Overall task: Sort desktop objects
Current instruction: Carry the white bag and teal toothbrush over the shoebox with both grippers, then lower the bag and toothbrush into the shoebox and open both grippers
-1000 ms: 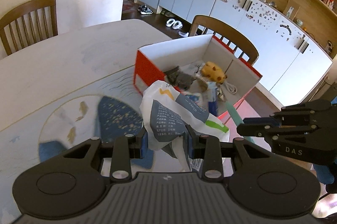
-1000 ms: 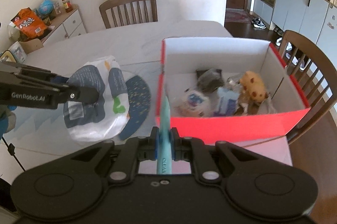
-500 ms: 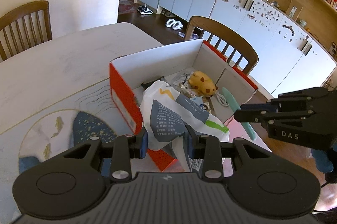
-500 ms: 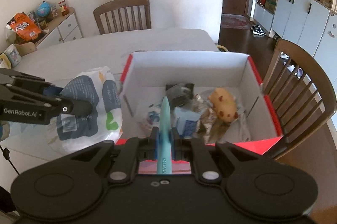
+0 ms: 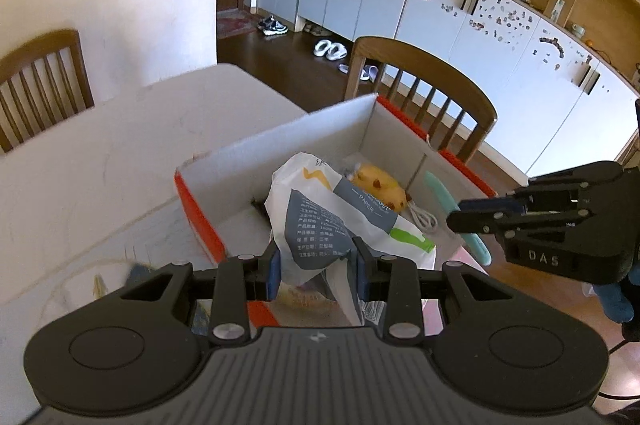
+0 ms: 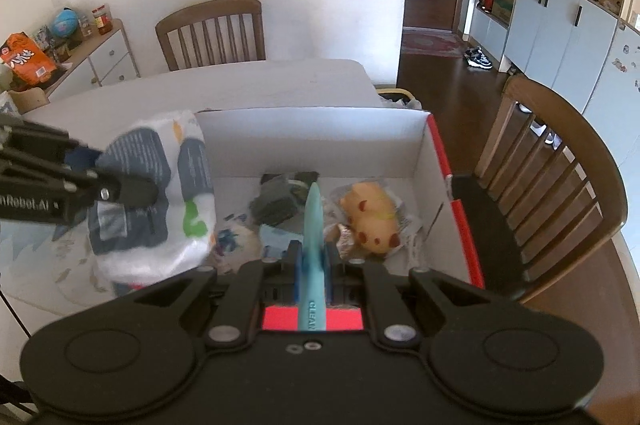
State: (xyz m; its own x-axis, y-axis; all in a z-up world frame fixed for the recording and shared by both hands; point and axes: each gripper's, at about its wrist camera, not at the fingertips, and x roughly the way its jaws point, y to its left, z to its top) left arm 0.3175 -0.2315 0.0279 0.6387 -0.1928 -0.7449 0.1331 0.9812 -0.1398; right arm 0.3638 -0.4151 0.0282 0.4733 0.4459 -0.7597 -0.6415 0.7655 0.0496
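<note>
My left gripper [image 5: 316,265] is shut on a white and grey tissue pack [image 5: 332,221], which hangs over the near left part of the red cardboard box [image 5: 200,217]. The same pack [image 6: 160,193] shows in the right wrist view at the box's left wall. My right gripper [image 6: 312,261] is shut on a teal toothbrush-like stick [image 6: 313,225] marked CLEAN, pointing over the box [image 6: 456,209]. Inside lie a yellow spotted toy [image 6: 372,221], a dark bundle [image 6: 280,201], a white cable [image 5: 420,217] and other small items.
The box sits near the corner of a pale table [image 5: 100,161] with a fish-pattern mat [image 6: 60,257]. Wooden chairs [image 6: 552,185] stand right behind the box and at the table's far side [image 6: 212,33]. White cabinets [image 5: 500,25] line the wall beyond.
Both grippers have moved together toward the box. The tissue pack went from above the mat to over the box's left part, and the teal stick now reaches over the box's inside.
</note>
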